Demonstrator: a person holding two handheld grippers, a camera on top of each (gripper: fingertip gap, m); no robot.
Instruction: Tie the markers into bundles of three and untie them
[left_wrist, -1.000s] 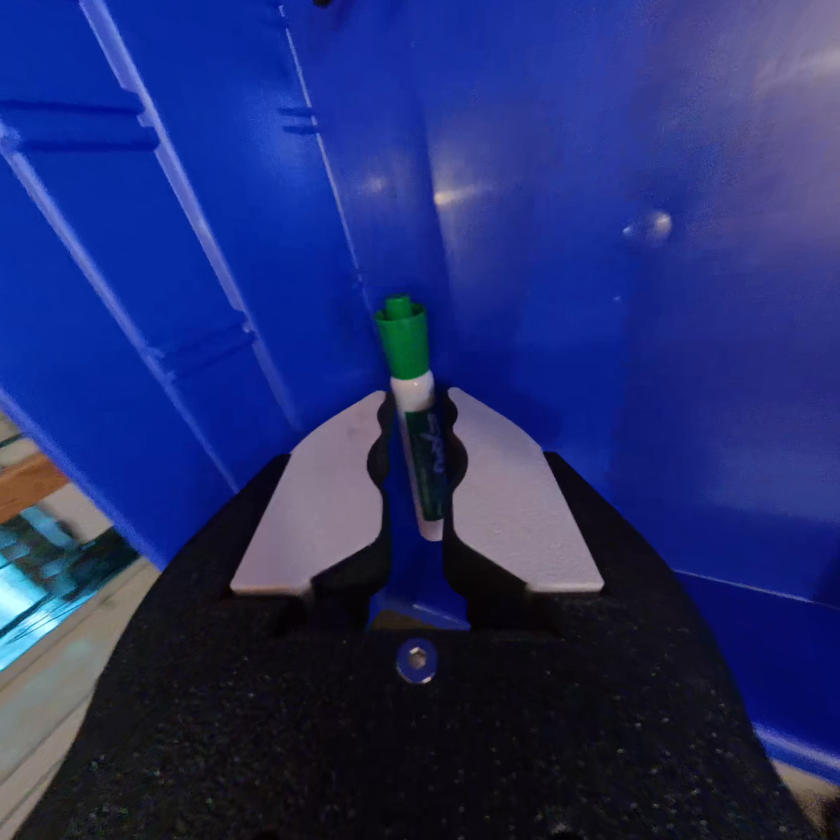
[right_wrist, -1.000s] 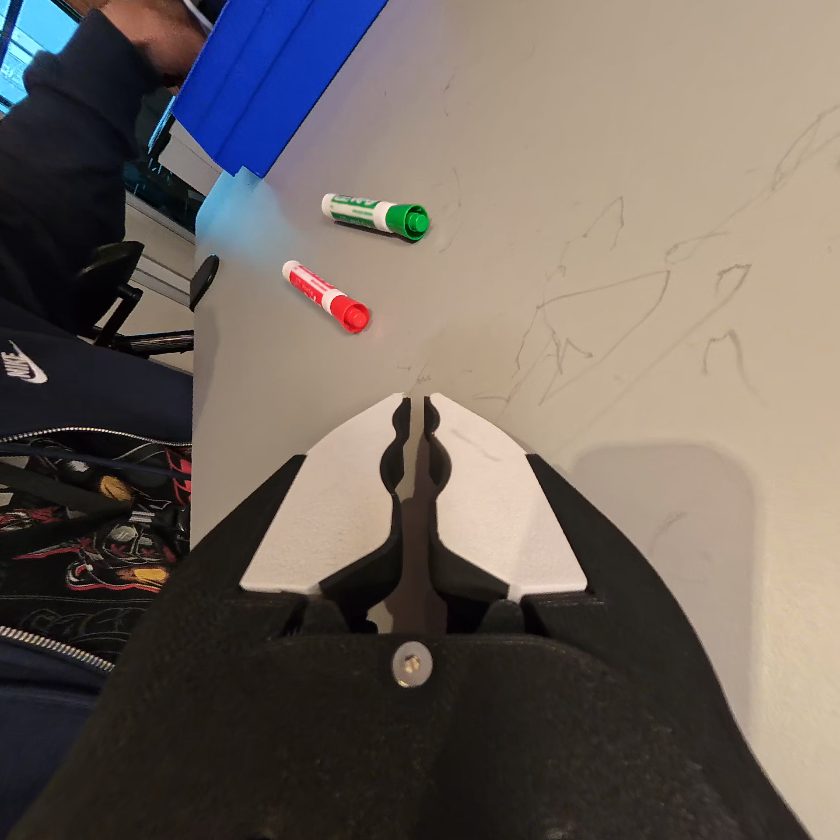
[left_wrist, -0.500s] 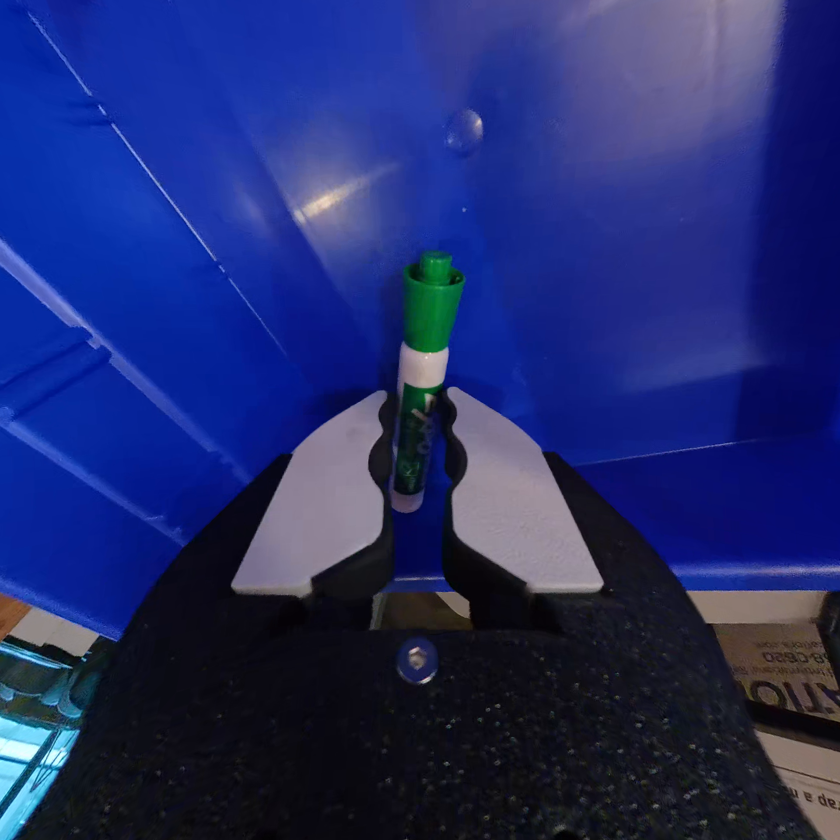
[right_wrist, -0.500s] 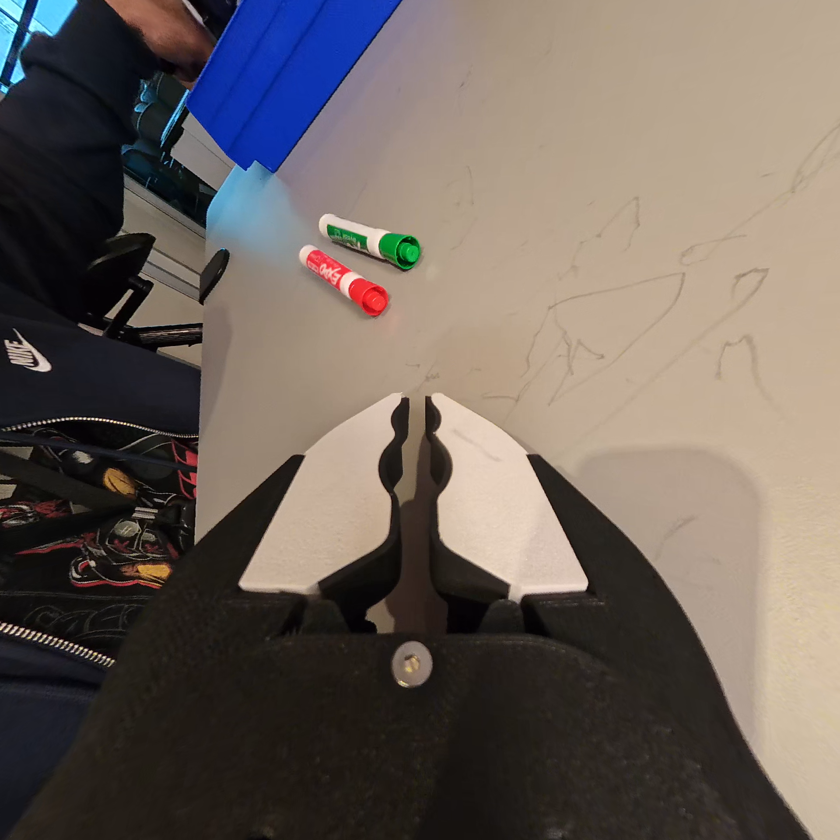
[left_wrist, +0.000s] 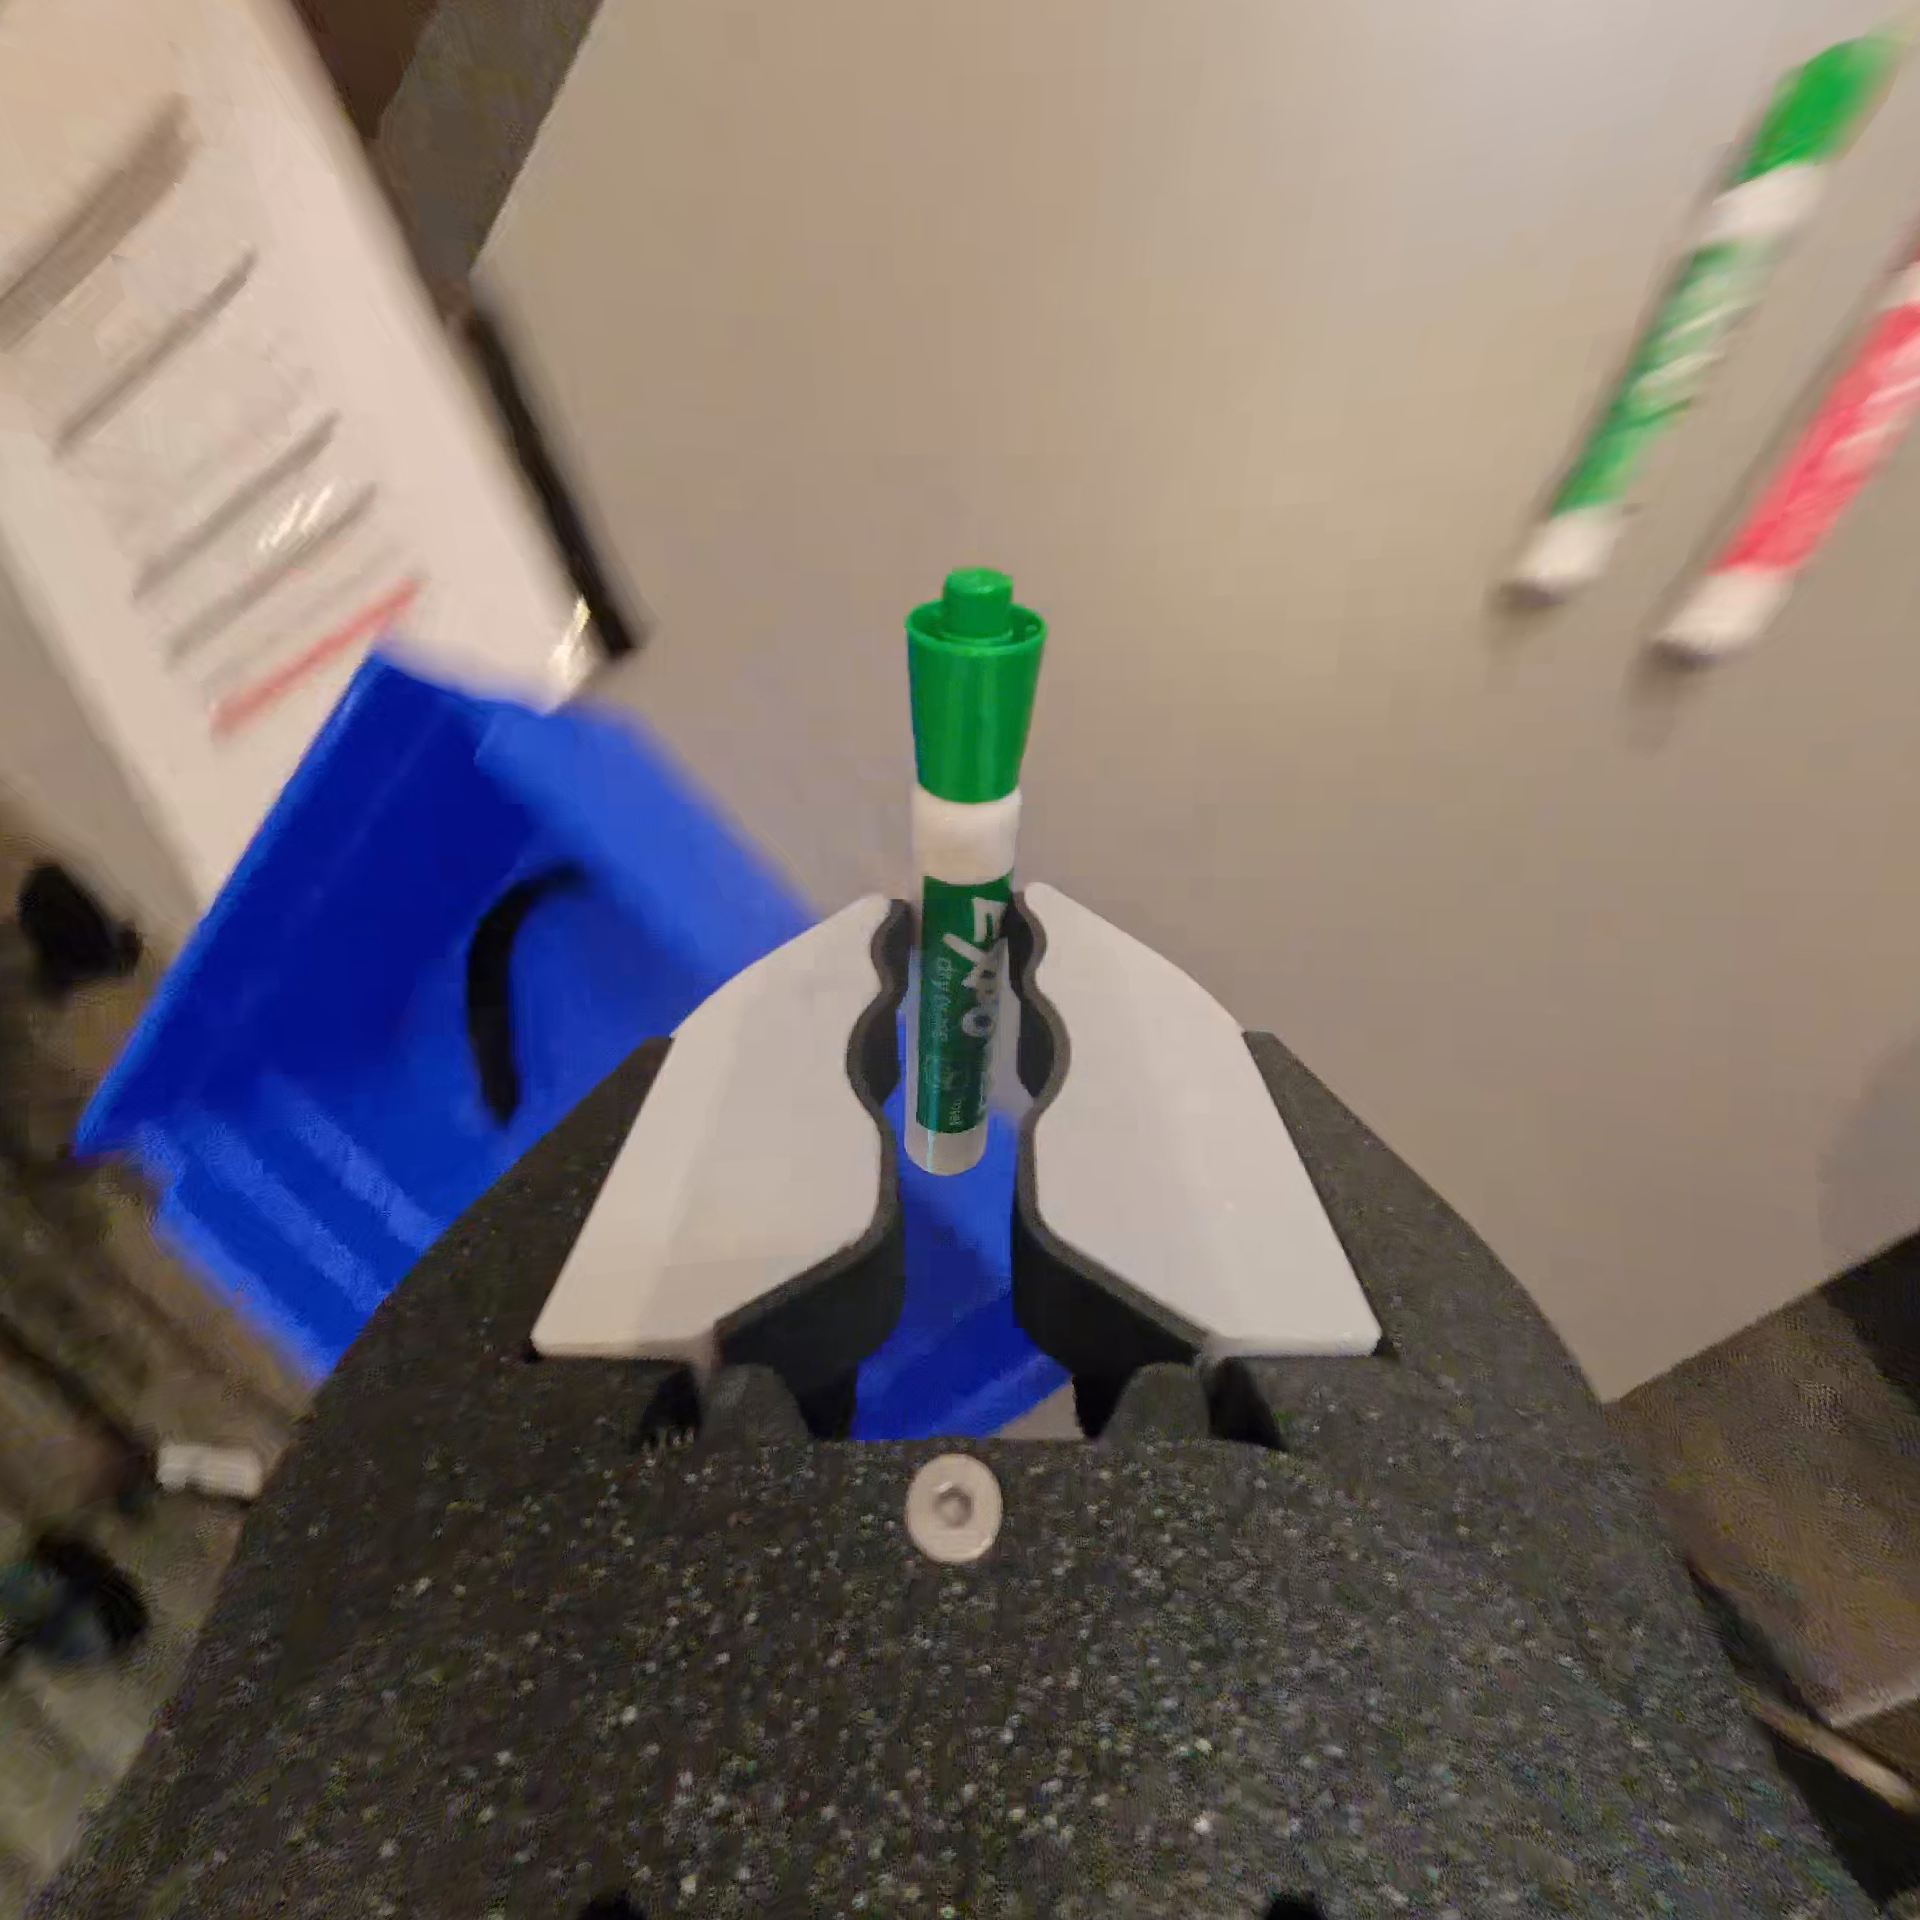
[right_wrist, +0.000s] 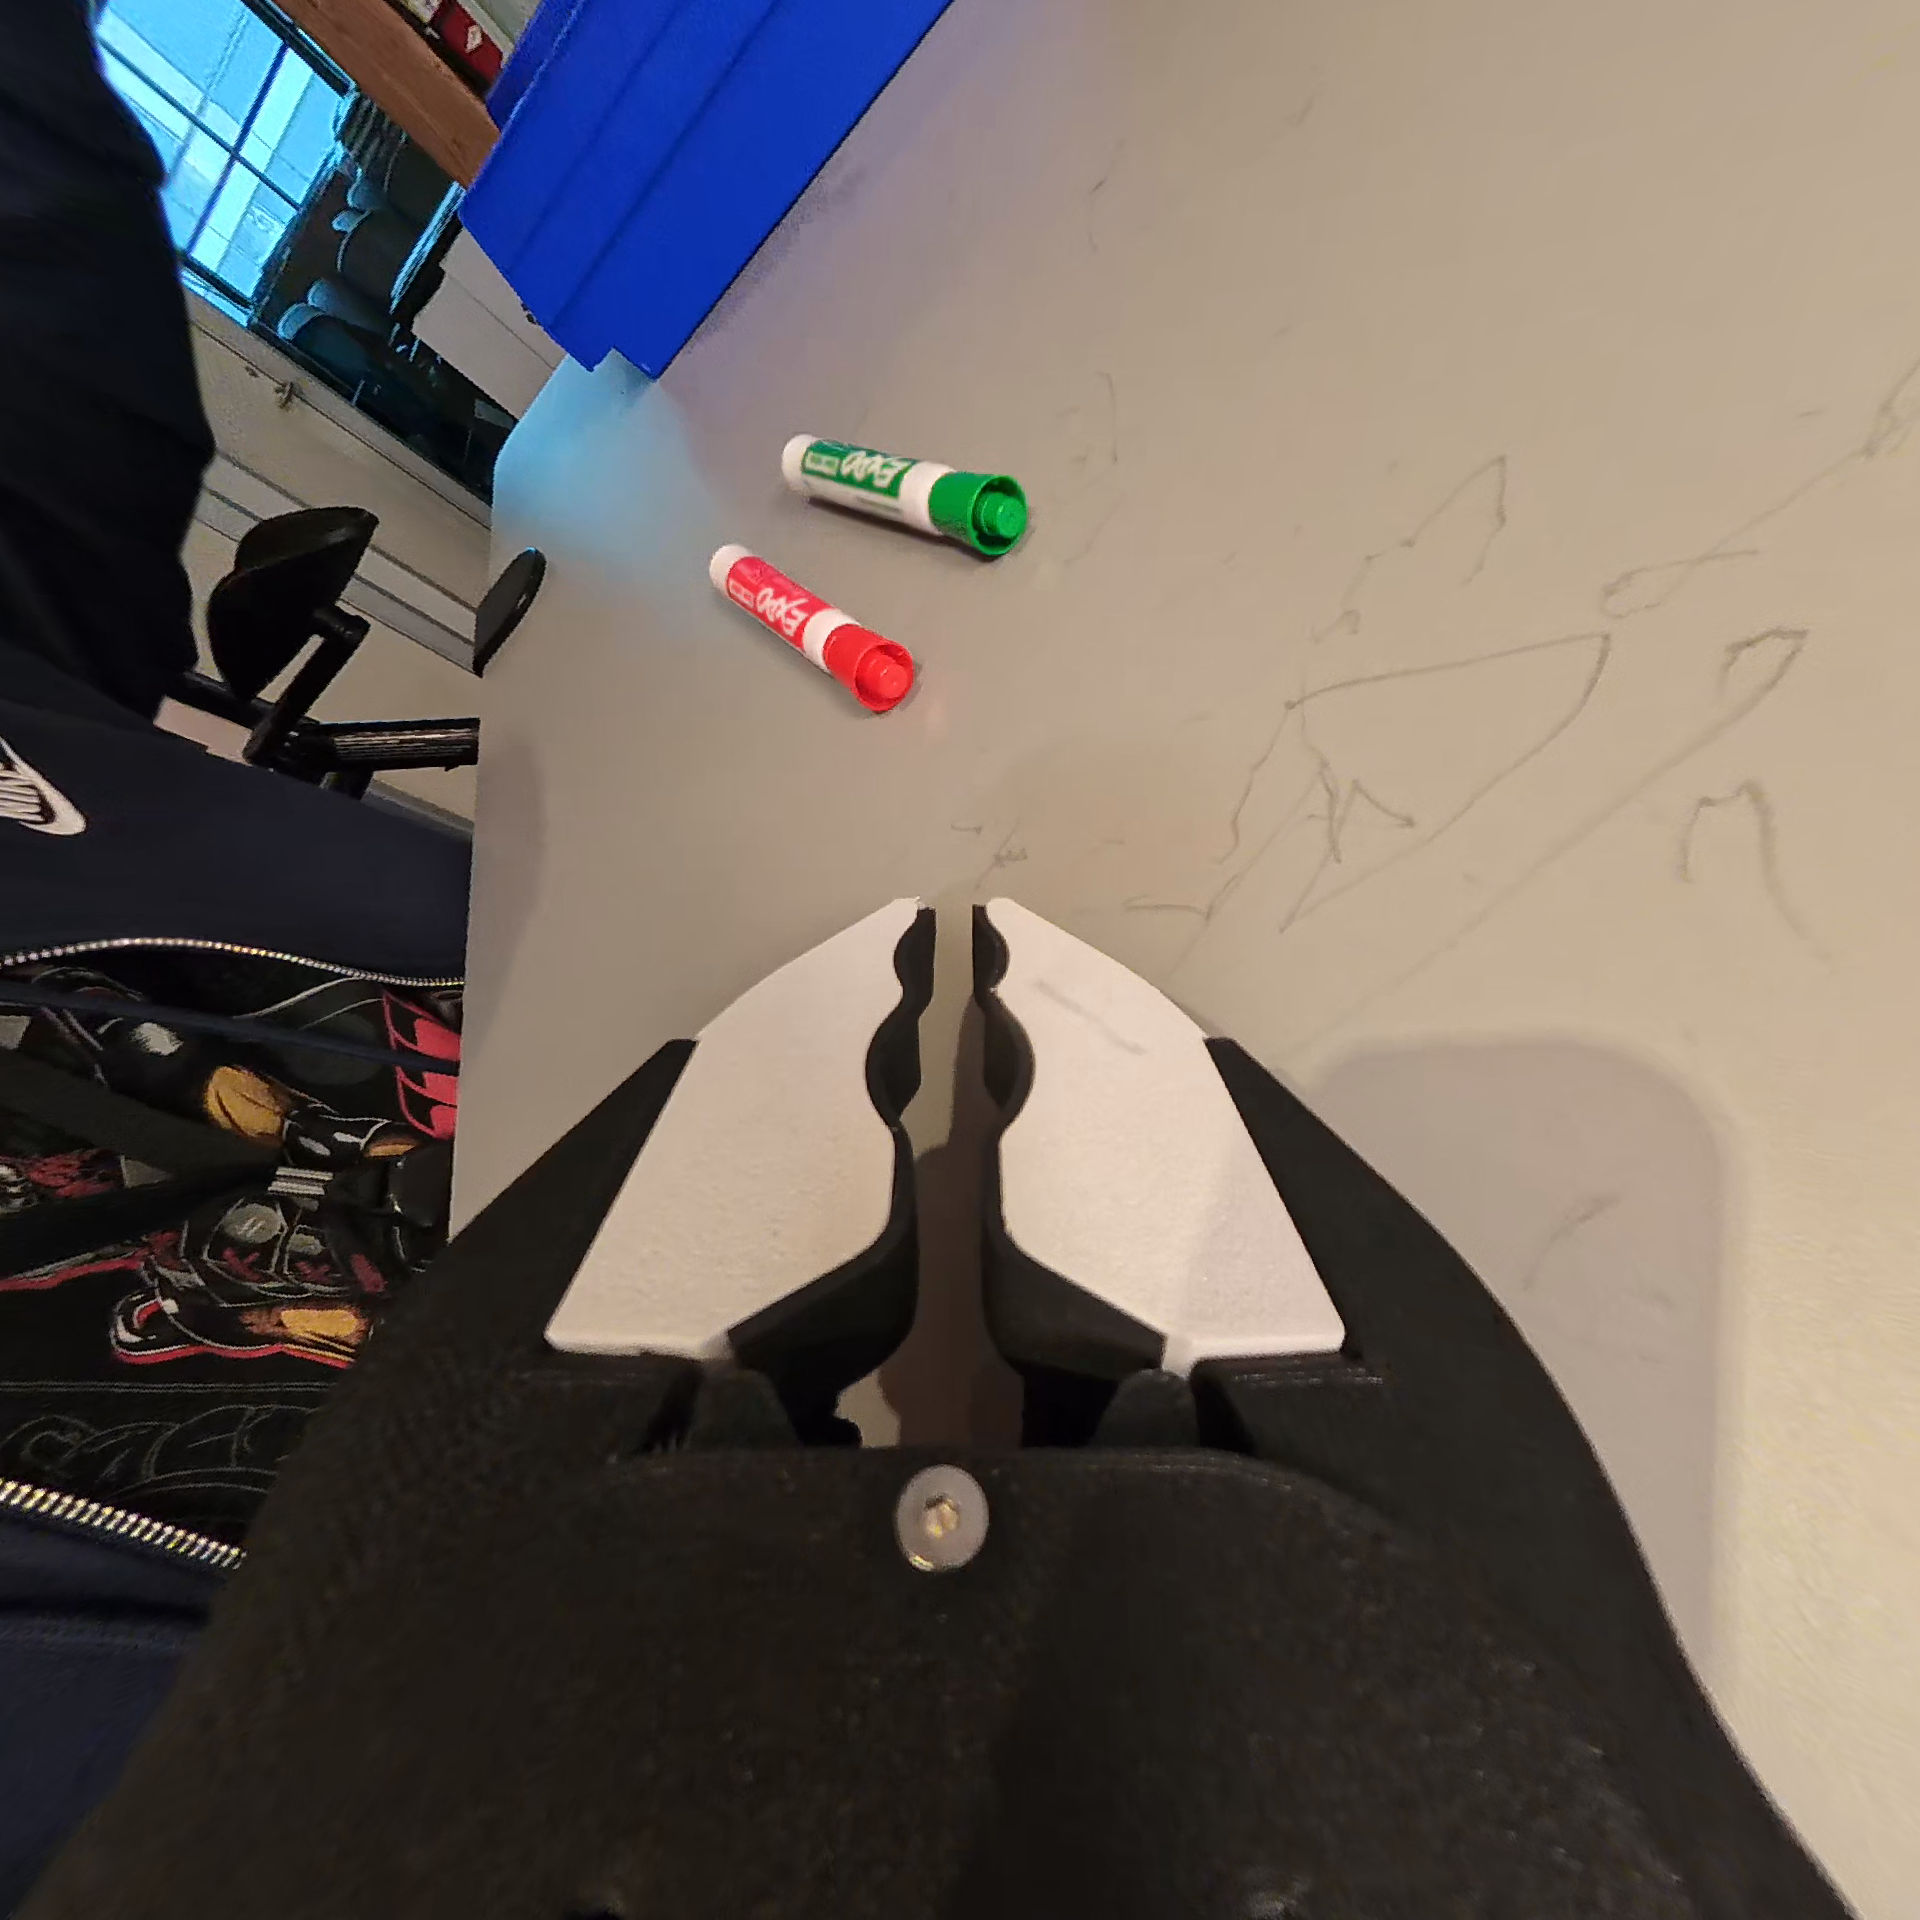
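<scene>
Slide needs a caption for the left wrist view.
Left gripper holds a green marker above the table, near the blue bin.

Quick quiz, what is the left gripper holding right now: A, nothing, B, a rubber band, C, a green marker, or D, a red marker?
C: in the left wrist view the left gripper is shut on a green marker, cap pointing away from the camera.
</scene>
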